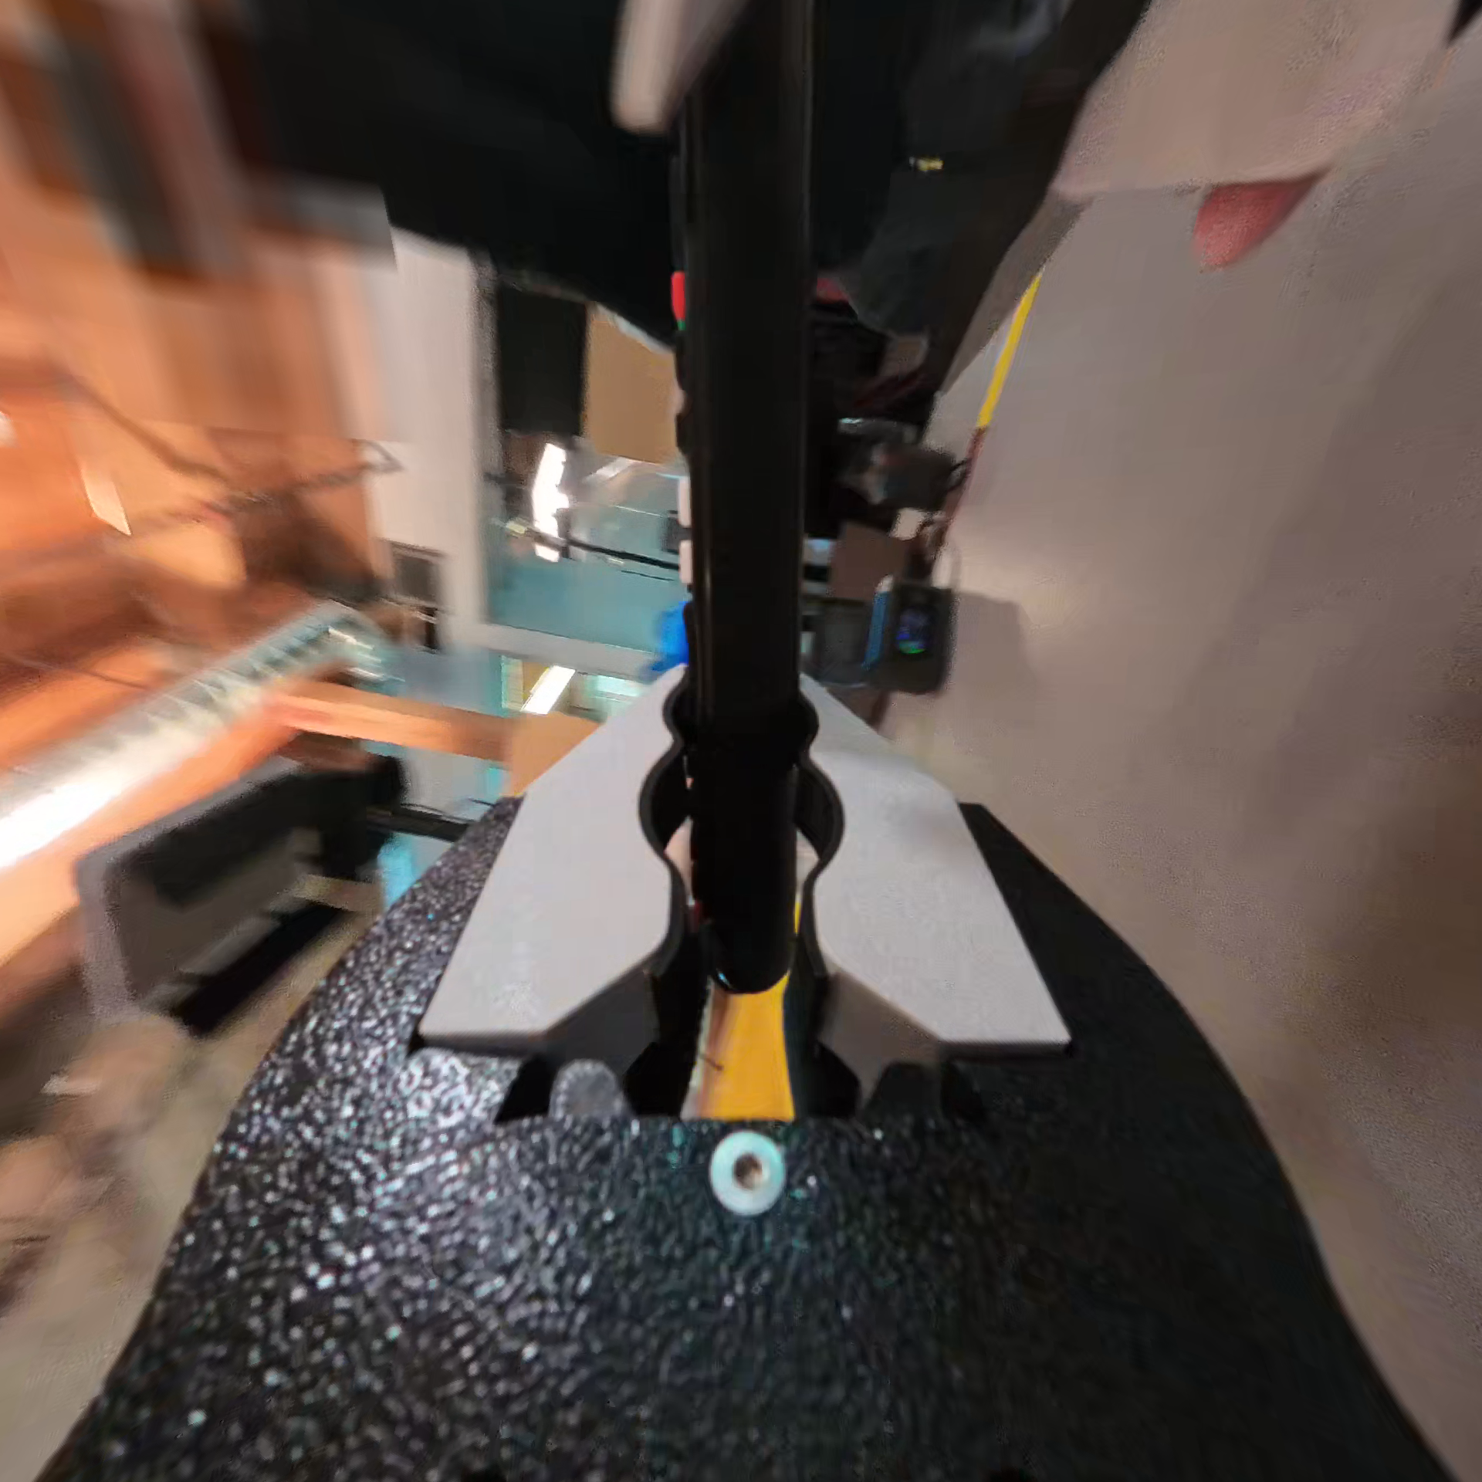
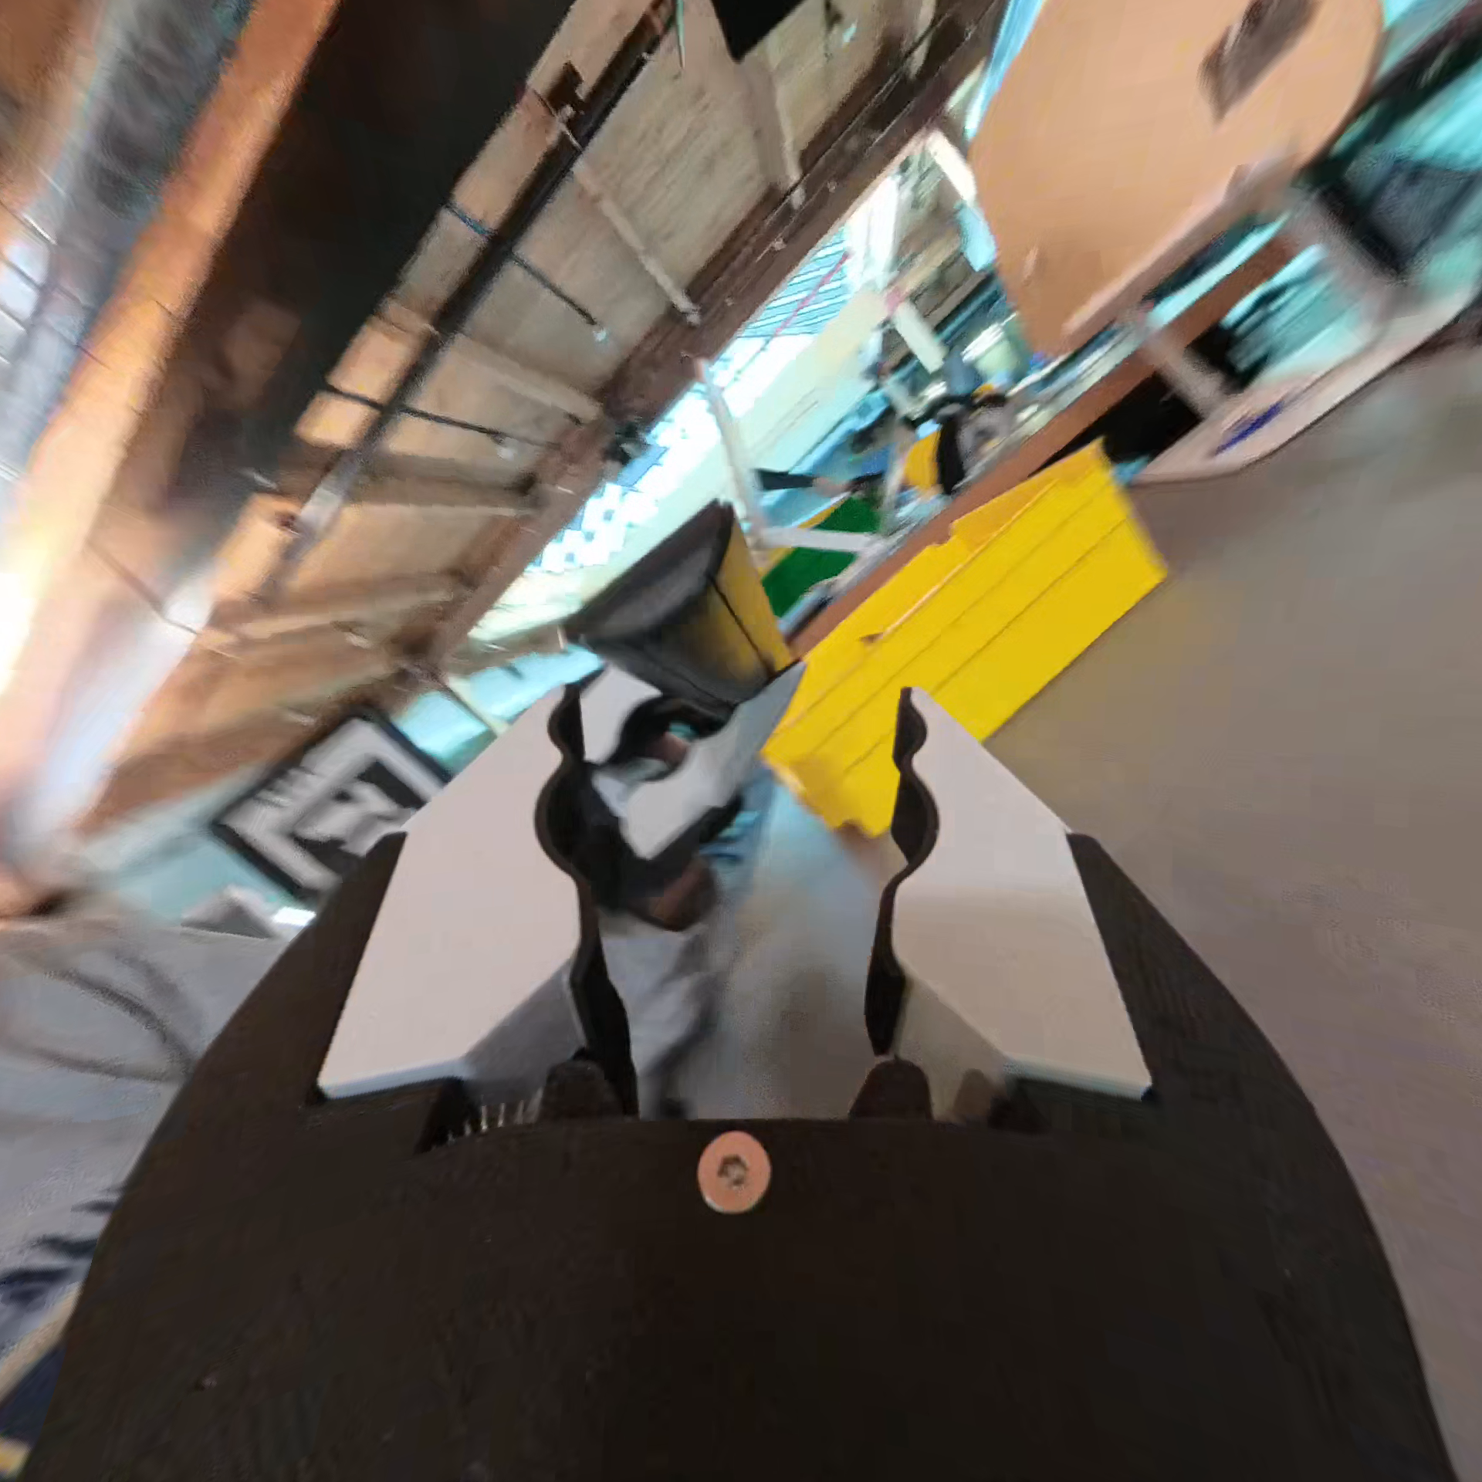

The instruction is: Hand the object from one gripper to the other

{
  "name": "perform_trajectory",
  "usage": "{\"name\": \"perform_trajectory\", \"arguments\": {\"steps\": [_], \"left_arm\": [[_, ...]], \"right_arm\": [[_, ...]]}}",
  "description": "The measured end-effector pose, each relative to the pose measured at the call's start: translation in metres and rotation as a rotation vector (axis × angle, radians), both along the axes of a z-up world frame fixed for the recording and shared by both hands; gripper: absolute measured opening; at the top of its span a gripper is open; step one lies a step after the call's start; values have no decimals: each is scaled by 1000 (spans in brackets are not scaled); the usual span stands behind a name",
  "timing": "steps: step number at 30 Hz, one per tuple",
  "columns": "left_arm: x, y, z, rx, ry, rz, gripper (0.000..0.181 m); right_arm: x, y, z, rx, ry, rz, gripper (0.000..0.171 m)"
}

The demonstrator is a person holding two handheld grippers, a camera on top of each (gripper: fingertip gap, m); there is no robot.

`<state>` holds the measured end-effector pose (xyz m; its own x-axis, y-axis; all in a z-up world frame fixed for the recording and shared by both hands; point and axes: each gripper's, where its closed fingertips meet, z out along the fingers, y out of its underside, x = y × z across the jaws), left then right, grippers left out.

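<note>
My left gripper is shut on a long black and yellow object. The object's black body runs up and away from the fingers, and its yellow side shows below them. My right gripper is open and empty. In the right wrist view the left gripper shows farther off, just left of the gap between my right fingers, with the object sticking up out of it. The right gripper is apart from the object. Both views are blurred by motion.
Yellow crates stand on a grey surface beyond the right gripper. A cardboard box is at the upper right. A black-and-white patterned board lies at the left. A person's pale clothing fills the right of the left wrist view.
</note>
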<state>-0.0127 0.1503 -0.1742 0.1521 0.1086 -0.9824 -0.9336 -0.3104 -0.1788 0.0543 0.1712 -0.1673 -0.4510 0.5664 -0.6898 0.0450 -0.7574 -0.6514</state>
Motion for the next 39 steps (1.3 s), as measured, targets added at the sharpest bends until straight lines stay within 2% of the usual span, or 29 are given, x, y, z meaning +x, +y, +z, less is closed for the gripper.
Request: {"name": "perform_trajectory", "arguments": {"steps": [2,5,8,10,13,14,15,18,21,24,27,29,30,32,36,39], "left_arm": [[7,2,-2,13,226,15,19],[17,4,-15,-4,357,-32,19],[17,5,-22,-4,391,-51,19],[19,6,-22,0,372,-69,21],[17,13,-25,-4,226,-97,26],[15,17,-27,-5,113,-112,39],[14,21,-29,-5,-23,-132,62],[7,28,-18,91,-414,-178,102],[14,32,3,221,-836,-324,110],[15,45,19,353,-1084,-452,105],[14,66,11,422,-1150,-515,98],[24,82,-16,355,-1043,-531,93],[23,85,-16,333,-1032,-487,94],[39,82,-15,297,-999,-581,95],[34,82,-13,315,-1052,-588,95],[26,83,-14,322,-1131,-581,95]], "right_arm": [[2,-2,4,-234,38,134,78],[-1,-3,-10,-400,-33,238,68],[-5,-9,-23,-385,-106,265,48],[-7,-11,-34,-301,-159,246,26],[-7,-4,-37,-182,-167,166,21],[-7,1,-35,-138,-157,115,21],[-6,9,-33,-93,-141,54,21],[4,38,-21,73,-91,-179,20],[21,67,-5,304,-52,-470,20],[38,82,12,543,-29,-729,20],[55,86,29,740,-12,-925,20],[68,85,43,920,-23,-1061,20],[77,83,54,1020,-34,-1137,20],[101,72,81,1128,-29,-1263,21],[174,51,116,1124,-123,-1400,20],[248,70,105,1021,-359,-1499,20]]}}
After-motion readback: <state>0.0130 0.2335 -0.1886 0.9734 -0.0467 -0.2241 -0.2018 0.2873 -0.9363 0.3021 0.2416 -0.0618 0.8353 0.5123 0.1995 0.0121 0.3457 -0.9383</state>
